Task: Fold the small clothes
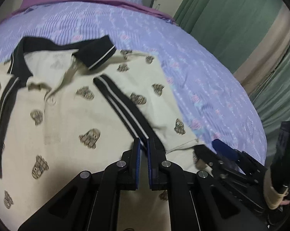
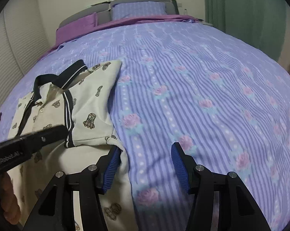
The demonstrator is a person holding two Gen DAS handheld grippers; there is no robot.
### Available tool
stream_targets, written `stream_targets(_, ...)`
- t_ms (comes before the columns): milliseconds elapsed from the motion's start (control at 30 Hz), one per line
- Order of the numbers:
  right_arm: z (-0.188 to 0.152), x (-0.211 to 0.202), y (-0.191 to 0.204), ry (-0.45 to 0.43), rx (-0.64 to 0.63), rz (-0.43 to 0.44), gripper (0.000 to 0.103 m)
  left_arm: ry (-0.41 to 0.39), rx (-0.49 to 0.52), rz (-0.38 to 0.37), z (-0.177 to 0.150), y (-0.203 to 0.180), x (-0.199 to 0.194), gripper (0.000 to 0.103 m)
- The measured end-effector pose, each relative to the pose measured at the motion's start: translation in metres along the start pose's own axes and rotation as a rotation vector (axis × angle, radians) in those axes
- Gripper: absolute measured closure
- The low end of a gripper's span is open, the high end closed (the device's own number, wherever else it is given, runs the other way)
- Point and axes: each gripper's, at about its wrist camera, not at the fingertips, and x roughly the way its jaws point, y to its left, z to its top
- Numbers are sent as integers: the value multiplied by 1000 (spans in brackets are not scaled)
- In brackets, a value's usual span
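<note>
Two grippers work a cream polo shirt (image 1: pixel 64 115) lying at nine o'clock on the bed (image 2: pixel 202 96): the left gripper (image 1: pixel 143 150) clamps the folded-in sleeve's striped cuff (image 1: pixel 123 111), likely to flatten it, while the right gripper (image 2: pixel 145 165) hangs wide open beside the shirt's edge.

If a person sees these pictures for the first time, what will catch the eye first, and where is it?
First comes the cream polo shirt with its black collar, spread on the near left part of the lilac flowered bedspread. Next, the left gripper is nearly closed around the shirt's black striped sleeve cuff, while the right gripper hangs open at the shirt's right edge.
</note>
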Motion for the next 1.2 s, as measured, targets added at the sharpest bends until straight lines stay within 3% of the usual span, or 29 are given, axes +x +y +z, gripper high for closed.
stream_targets(67, -2, -1, 2, 10, -11, -19, 49, -2, -7, 2, -1, 2, -1, 95)
stream_targets(233, -8, -8, -4, 18, -2, -42, 49, -51, 63, 69, 10, -6, -12, 73)
stream_targets(367, -14, -13, -12, 27, 16, -111, 49, -68, 112, 64, 37, -12, -1, 73)
stream_targets(567, -19, -29, -21, 12, 59, -104, 49, 1, 136, 117, 63, -8, 37, 73)
stream_targets(667, -21, -41, -22, 0, 79, -92, 49, -7, 178, 131, 61, -14, 30, 73)
stream_targets(767, -24, -63, -25, -17, 97, -42, 47, -40, 181, 111, 47, -19, -10, 61)
stream_targets(833, -29, -81, -27, -38, 112, 1, 47, -94, 223, 169, 21, -24, -53, 49)
stream_targets(967, -33, -117, -25, -78, 111, 33, 47, -135, 256, 271, -29, -25, -121, 40)
stream_targets(1100, -43, -162, -19, -142, 88, 36, 35, -201, 208, 346, -77, -18, -191, 24)
stream_targets(1200, -57, -189, -13, -167, 74, 59, 33, -230, 165, 372, -105, -10, -236, 20)
